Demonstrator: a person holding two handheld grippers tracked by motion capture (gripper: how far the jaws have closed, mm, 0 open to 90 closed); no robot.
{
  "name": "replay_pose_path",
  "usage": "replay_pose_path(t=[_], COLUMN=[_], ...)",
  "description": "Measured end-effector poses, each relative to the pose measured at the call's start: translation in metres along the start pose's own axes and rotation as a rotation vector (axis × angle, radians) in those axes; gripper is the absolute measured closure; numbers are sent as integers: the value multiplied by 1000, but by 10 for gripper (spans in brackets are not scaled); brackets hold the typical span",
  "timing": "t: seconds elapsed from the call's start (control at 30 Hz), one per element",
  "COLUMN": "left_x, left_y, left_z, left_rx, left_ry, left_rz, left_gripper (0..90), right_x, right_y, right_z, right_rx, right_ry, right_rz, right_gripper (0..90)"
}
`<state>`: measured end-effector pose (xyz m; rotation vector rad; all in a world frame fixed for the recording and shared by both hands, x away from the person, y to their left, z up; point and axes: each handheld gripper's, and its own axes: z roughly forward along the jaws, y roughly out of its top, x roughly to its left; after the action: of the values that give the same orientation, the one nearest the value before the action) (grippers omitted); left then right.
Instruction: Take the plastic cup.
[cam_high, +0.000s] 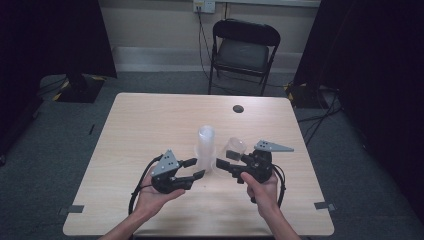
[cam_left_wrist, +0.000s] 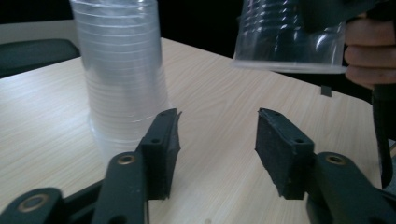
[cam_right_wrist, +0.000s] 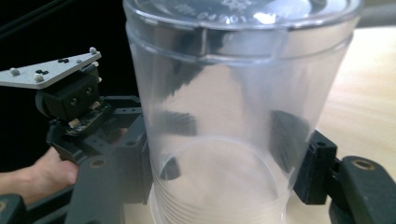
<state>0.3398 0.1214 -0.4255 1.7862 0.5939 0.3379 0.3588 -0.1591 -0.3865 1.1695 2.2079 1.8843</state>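
Cup (cam_right_wrist: 224, 130), clear plastic, is pinched in my right gripper (cam_high: 225, 161) at frame centre, off the table (cam_high: 150, 120). Left gripper (cam_high: 195, 169) is spread, empty, beside the cup stack (cam_high: 205, 147). Over-squeezing may buckle it; a careless swing could topple the stack.

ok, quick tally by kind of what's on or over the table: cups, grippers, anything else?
Stack of clear cups: 1, upside down on the table (cups in it too nested to count)
Single clear cup: 1, held off the table in the right gripper
Grippers: 2, counting the left gripper, open
Dark round spot on the table: 1
Total: 5
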Motion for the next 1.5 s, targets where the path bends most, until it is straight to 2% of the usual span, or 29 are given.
replay_pose_path(t=[0.1, 0.13, 0.3, 0.5, 0.57, 0.6, 0.7, 0.9, 1.0, 1.27, 1.5], left_x=[-3, -4, -8, -13, -15, -16, -18, -22, -23, -28, -32], left_y=[-4, -5, -8, -9, -9, -10, -11, -13, -13, -14, -15], left_z=[1, 2, -2, -3, -1, -1, 1, 2, 2, 5, 7], left_rx=[-17, -12, -40, -63, -70, -72, -83, -93, -97, -115, -134], left_ry=[0, -6, 13, 23, 19, 9, 10, 41, 40, 77, 106], left_rz=[4, 18, 30, 77, 91, 111, 122, 142, 147, 176, 189], left_gripper=[548, 551, 567, 620, 624, 619, 593, 601, 607, 616, 597], right_x=[0, 1, 5, 8, 8, 8, 9, 12, 14, 15, 16], right_y=[-6, -7, -10, -16, -17, -18, -17, -18, -19, -24, -25], right_z=[4, 5, 9, 18, 20, 20, 21, 24, 28, 34, 37], right_rx=[8, 9, 8, 37, 45, 49, 55, 75, 95, 118, 127], right_ry=[30, 33, 62, 95, 98, 90, 99, 131, 131, 166, 166], right_rz=[40, 49, 106, 158, 167, 169, 180, 216, 214, 270, 289], right_gripper=[358, 359, 362, 366, 367, 373, 378, 378, 378, 378, 377])
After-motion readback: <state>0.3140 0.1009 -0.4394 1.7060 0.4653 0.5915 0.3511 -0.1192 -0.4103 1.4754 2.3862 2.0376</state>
